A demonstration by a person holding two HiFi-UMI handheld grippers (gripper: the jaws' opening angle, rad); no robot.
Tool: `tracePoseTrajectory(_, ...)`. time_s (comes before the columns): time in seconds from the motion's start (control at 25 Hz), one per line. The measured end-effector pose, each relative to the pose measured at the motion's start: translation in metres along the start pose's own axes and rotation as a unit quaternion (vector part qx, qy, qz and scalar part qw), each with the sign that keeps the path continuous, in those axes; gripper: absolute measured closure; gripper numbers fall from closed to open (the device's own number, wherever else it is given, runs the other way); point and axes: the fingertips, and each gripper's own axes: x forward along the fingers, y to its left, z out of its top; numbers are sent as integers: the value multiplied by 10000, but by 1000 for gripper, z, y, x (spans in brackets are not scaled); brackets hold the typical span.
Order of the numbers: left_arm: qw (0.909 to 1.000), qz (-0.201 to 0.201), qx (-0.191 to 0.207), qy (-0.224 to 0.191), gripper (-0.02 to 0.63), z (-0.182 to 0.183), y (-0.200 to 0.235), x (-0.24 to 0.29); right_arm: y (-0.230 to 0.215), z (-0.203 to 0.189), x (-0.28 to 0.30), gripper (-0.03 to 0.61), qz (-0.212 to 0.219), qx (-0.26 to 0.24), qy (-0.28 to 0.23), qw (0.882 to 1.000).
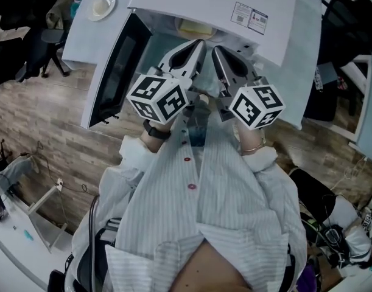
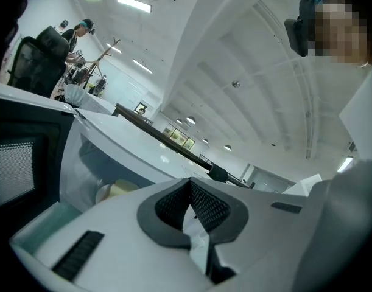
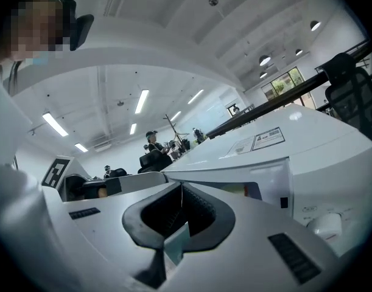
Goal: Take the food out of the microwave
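Far left of the microwave [image 1: 234, 5], a small white dish [image 1: 101, 6] sits on the surface [image 1: 81, 32] w/ something pale in it, can't tell what. The microwave door [image 1: 115, 72] is swung wide open to the left, its free edge out over the wood floor [image 1: 45, 120]. The cavity mouth is open, w/ nothing across it but the two tools. The left tool [image 1: 200, 43] is just in front of the opening, jaws pressed together, nothing btwn them. The food [image 1: 195, 28], pale yellow, is inside the microwave toward the back, past both tool tips and apart from them. The left gripper view shows it low in the cavity [image 2: 122, 190]. The right tool [image 1: 216, 48] is just beside the left one at the mouth, tips near each other, jaws pressed together and empty. A control knob [image 3: 324, 225] on the microwave front sits right of that tool.
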Motion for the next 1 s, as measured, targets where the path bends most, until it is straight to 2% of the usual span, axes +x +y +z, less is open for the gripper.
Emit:
tracePoseTrajectory(0.28,9999,123,9,-8,606,8,8,0,2,2,12,546,110,73,53,9999)
tracePoseTrajectory(0.64,10000,11,-22,37,606,21,22,7,-3,9,26,545,-88,175,-14,9998)
tracePoseTrajectory(1.0,9995,-17,-164,271,606,6,43,17,-18,-4,37,545,-309,356,12,9989)
